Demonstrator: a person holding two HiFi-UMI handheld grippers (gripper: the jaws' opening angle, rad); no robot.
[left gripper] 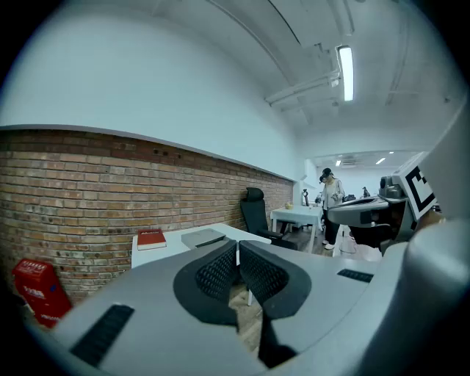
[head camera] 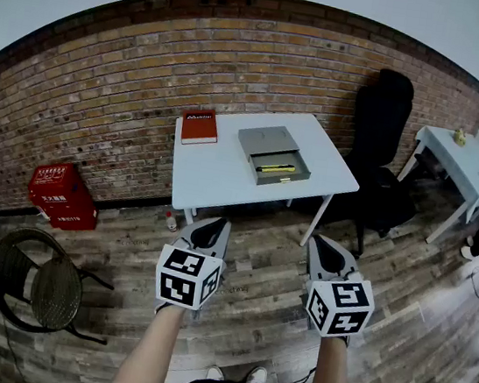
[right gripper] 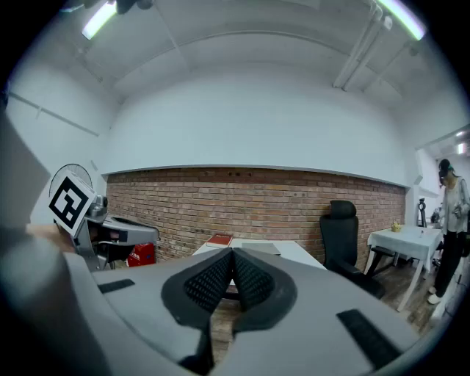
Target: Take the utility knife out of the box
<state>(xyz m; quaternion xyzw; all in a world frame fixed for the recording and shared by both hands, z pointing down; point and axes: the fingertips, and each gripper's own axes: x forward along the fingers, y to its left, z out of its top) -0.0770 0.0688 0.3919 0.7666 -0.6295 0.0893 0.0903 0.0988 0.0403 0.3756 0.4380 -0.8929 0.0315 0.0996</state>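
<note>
Far ahead, the utility knife [head camera: 275, 168] lies in the box [head camera: 265, 140], so left gripper [head camera: 213, 225] and right gripper [head camera: 328, 243] wait closed, empty.

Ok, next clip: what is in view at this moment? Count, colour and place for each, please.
table: one, white, centre, against the brick wall
book: one, red, far left corner of the table
box: one, grey, on the table to the right of the book
utility knife: one, yellow and black, lying in the box
office chair: one, black, right of the table
side table: one, white, far right
case: one, red, on the floor by the wall, left
round chair: one, dark, lower left
arms: two, at the lower edge, one behind each claw
left claw: one, grey with black pads, shut, empty, short of the table
right claw: one, same colours, shut, empty, short of the table
</note>
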